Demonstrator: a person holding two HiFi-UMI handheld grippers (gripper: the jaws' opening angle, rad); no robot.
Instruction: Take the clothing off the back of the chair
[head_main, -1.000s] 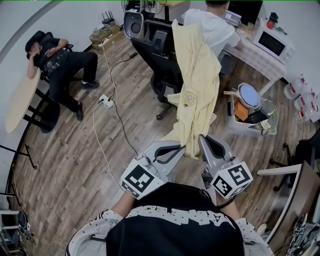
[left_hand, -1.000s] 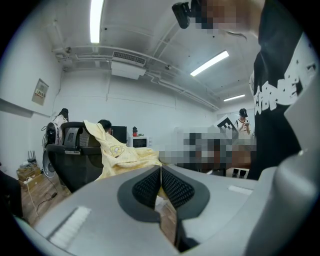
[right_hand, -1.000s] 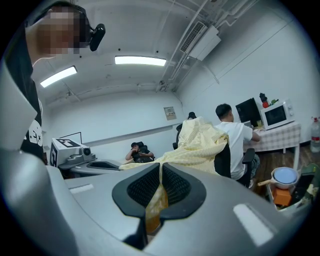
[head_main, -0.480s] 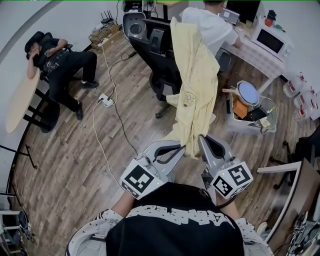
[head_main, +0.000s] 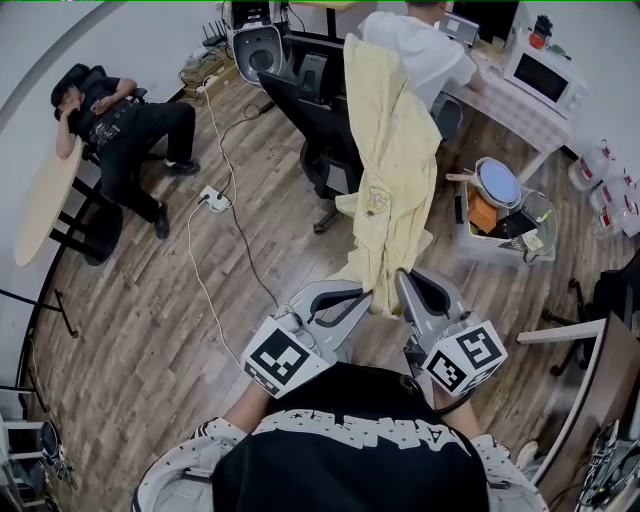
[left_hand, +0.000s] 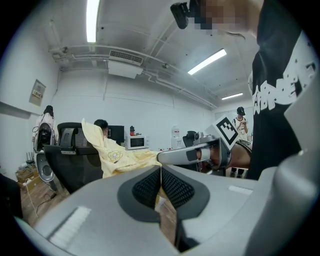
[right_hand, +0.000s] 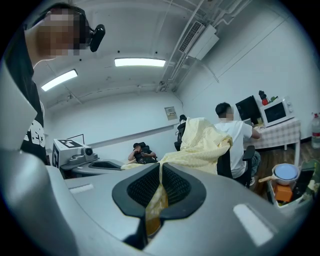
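Observation:
A pale yellow garment hangs from the top of a black office chair's back and stretches down toward me. Its lower hem is pinched by both grippers. My left gripper is shut on the hem's left part, and the yellow cloth shows between its black pads. My right gripper is shut on the hem's right part, with cloth squeezed between its pads. In the right gripper view the garment still drapes over the chair.
A person in white sits at a desk behind the chair. Another person in black reclines at the left. A power strip and cables lie on the wood floor. A crate of kitchenware stands at the right, a microwave beyond it.
Both grippers keep their hold on the hem and stay in place. The chair with the garment has shifted slightly in the head view as the camera moved.

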